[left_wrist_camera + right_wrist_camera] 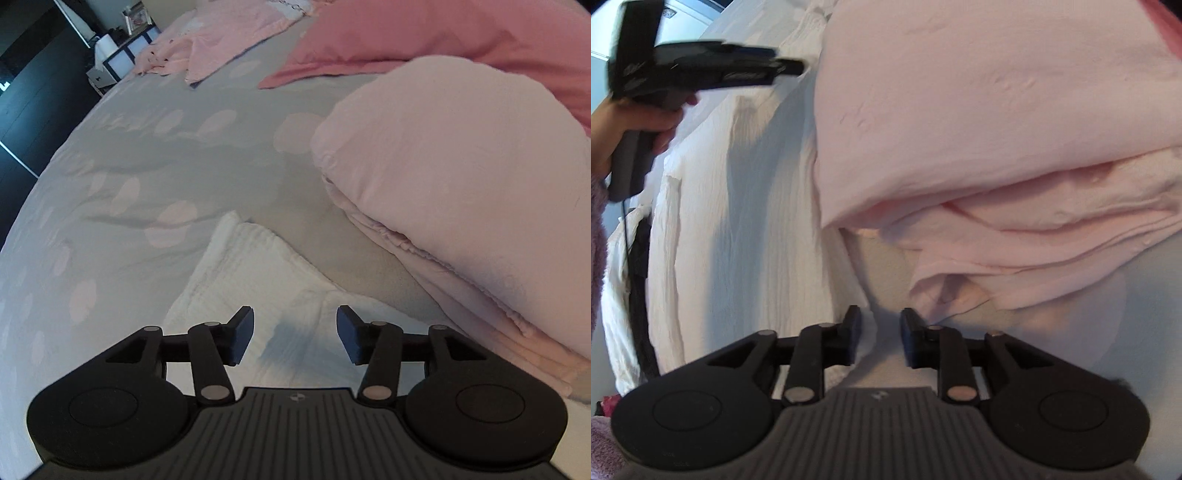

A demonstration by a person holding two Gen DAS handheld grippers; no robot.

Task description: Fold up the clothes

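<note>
My left gripper gapes empty over the white cloth. My right gripper stands parted, empty, beside the folded pink stack.

Under my work lies a grey bedspread with pale pink dots, wrinkled in long creases toward its left edge. At the far right corner of the bed a deep pink duvet is bunched up. Beyond the bed's far left edge I see a dark cabinet with a low white cube shelf beside it, and a small picture frame standing on top of that shelf. What else sits on the shelf is too small to tell.
</note>
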